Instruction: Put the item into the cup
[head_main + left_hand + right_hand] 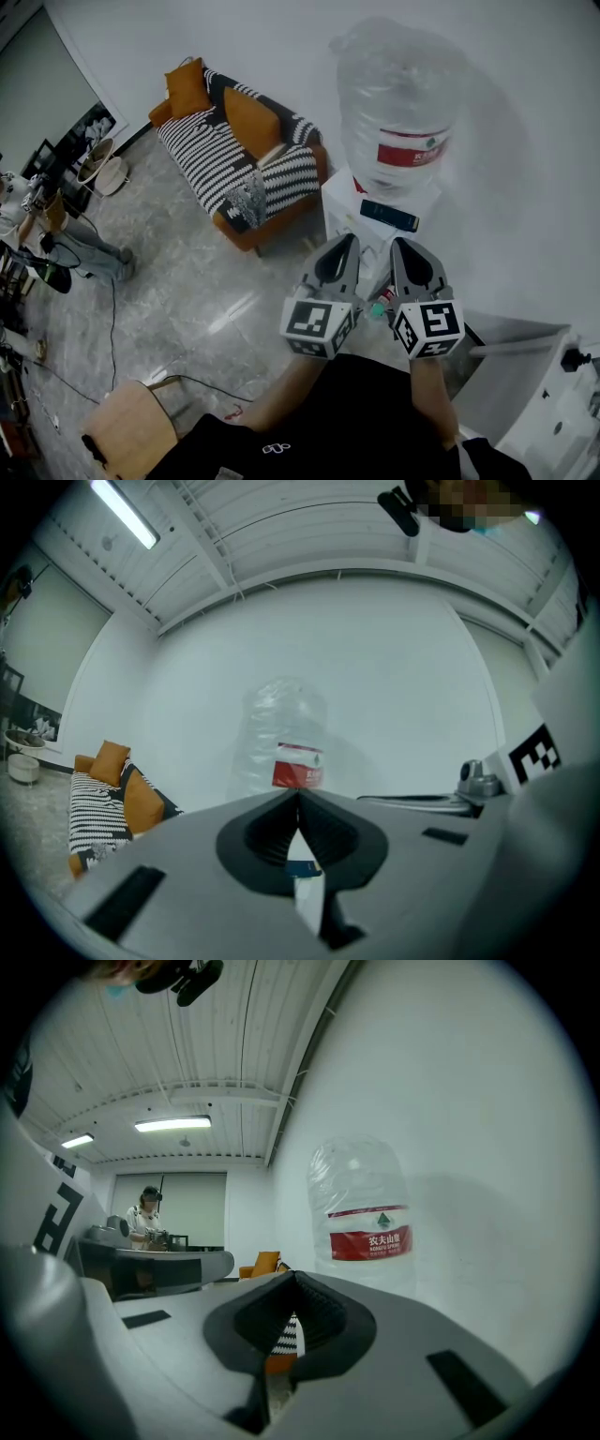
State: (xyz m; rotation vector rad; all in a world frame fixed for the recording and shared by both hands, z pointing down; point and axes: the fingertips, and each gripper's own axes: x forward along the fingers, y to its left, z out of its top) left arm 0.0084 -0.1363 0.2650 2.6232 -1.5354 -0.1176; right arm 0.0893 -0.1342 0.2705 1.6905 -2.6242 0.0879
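The person holds both grippers out in front of the body, side by side and close together, with the jaws pointing away toward the wall. The bare left forearm (281, 398) and right forearm (433, 403) rise from the bottom edge of the head view. Each ends behind its gripper's marker cube, so the hands themselves are hidden.

The left gripper (350, 242) has its jaws closed tip to tip, and its own view shows nothing between them (298, 799). The right gripper (398, 246) is likewise closed with nothing in it (295, 1279). The two grippers are level with each other, with only a narrow gap between their cubes.

Both point at a large clear water bottle (398, 103) with a red label, which sits upside down on a white stand (342, 197) against the wall. A dark flat thing (389, 215) lies on the stand's top, just in front of the bottle and toward the right edge.

Which thing is the item, and where the cup stands, cannot be told from these views.

To the left of the stand is a striped sofa (220, 164) with orange cushions (251, 120). A wooden stool (131, 427) stands on the grey floor (187, 300) near the bottom left corner. Another person (145, 1213) stands far back in the room.
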